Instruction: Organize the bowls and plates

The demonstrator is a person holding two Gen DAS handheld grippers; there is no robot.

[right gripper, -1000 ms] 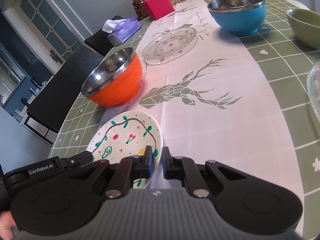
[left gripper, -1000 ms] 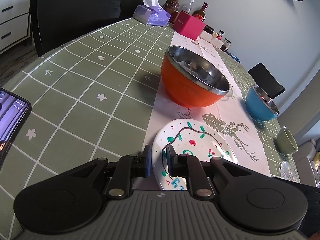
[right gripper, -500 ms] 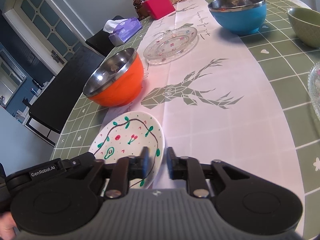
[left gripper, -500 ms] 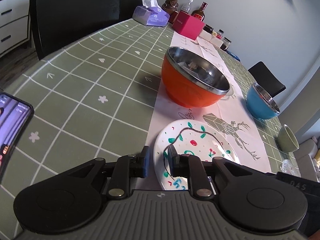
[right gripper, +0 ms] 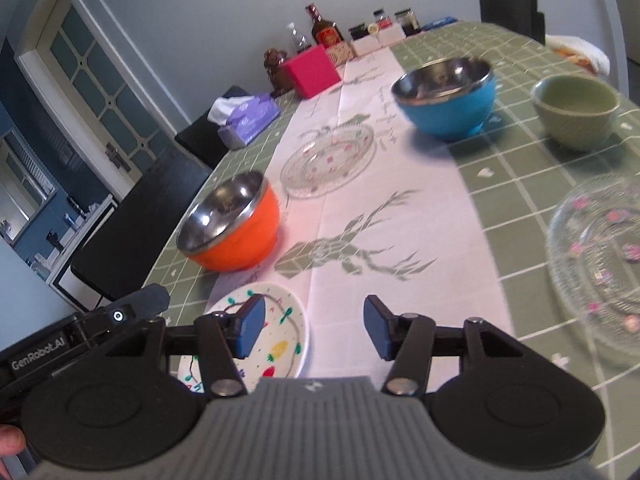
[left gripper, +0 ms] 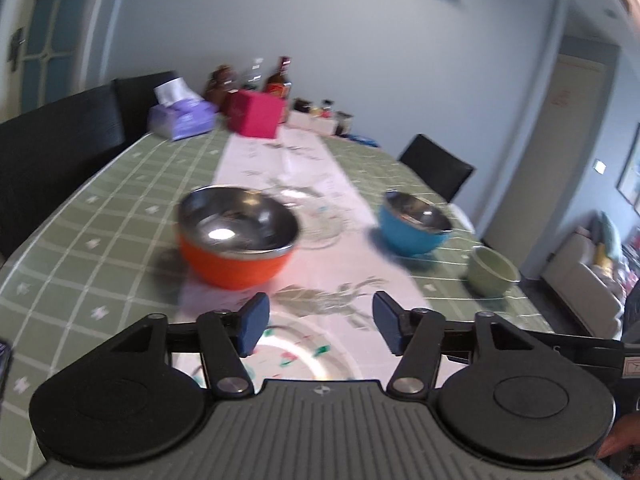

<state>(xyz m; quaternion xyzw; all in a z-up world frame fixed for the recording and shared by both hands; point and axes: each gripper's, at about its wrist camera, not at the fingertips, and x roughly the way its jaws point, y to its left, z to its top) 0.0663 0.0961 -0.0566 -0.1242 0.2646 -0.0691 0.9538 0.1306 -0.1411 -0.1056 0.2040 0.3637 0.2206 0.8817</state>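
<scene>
At the lower left of the right wrist view, the white lettering "GenRobot.AI" is printed on the black body of the left gripper (right gripper: 86, 340). Dark script is seen on the white table runner (right gripper: 384, 120) near the blue bowl, but it cannot be read. The red and gold label on the brown bottle (right gripper: 325, 32) is too small to be made out. In the left wrist view everything is blurred, and nothing can be read.

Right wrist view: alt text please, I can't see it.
The right gripper, jaws opening and empty, hangs over the painted plate on the table runner. Beyond sit an orange bowl, blue bowl and green bowl.
</scene>
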